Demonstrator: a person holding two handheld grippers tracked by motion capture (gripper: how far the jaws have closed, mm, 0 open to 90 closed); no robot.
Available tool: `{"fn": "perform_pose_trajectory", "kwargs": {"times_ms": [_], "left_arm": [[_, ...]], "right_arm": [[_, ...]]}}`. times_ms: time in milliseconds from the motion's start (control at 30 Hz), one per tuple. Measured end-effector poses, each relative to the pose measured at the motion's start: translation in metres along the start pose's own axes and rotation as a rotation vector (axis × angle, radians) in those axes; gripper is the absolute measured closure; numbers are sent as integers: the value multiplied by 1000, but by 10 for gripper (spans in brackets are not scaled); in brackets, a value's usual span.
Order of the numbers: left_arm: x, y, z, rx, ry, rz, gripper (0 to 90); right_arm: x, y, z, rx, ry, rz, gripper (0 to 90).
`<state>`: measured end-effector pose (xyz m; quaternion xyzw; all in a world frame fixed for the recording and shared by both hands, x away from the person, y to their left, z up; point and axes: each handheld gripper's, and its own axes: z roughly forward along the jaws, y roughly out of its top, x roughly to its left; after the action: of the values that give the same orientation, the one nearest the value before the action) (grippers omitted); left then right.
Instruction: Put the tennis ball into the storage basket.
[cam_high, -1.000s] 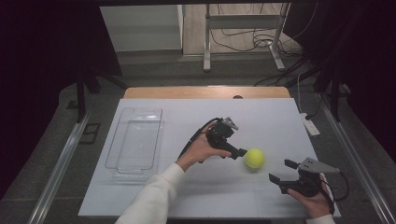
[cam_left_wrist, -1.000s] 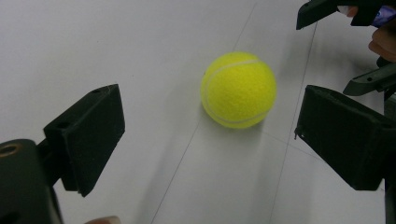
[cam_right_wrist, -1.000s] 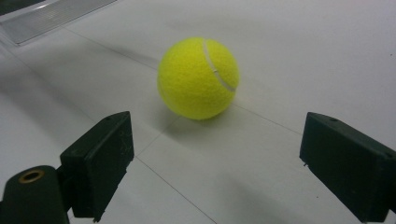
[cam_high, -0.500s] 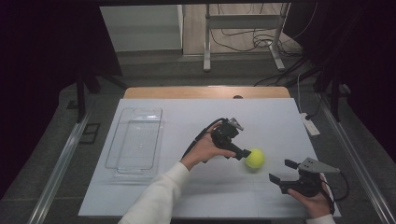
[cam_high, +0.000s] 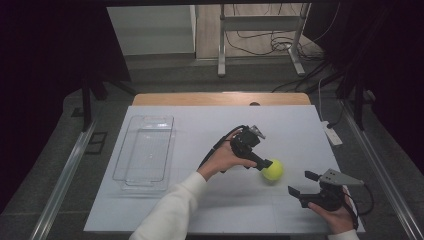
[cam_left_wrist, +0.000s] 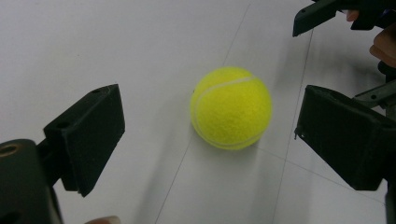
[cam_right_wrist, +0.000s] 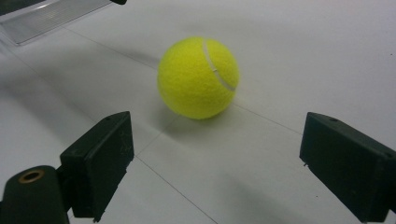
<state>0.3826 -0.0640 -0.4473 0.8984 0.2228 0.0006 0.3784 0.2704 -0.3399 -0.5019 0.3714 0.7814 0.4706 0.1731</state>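
The tennis ball (cam_high: 272, 170) rests on the white surface (cam_high: 190, 210) well right of the clear tray (cam_high: 145, 150), straight ahead between the wide-spread jaws of the left tool (cam_high: 267, 165), nearer it than the right tool (cam_high: 299, 183), also wide

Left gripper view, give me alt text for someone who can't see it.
A yellow tennis ball rests on a white table, lying ahead of the left gripper, whose two black jaws stand wide open and clear of it. The right gripper, held in a hand, shows at the top right corner.
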Motion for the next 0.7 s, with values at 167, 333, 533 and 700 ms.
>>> {"fn": "perform_pose_trajectory", "kwargs": {"times_ms": [167,333,533,700], "left_arm": [[-1,3,3,6,-3,6,84],[-2,6,7,14,-7,14,84],[-2,10,12,24,-14,18,84],[-2,13,18,38,-22,19,84]], "right_arm": [[0,0,0,0,1,-1,98],[0,0,0,0,2,-1,99],[0,0,0,0,4,2,98],[0,0,1,7,0,-6,98]]}}
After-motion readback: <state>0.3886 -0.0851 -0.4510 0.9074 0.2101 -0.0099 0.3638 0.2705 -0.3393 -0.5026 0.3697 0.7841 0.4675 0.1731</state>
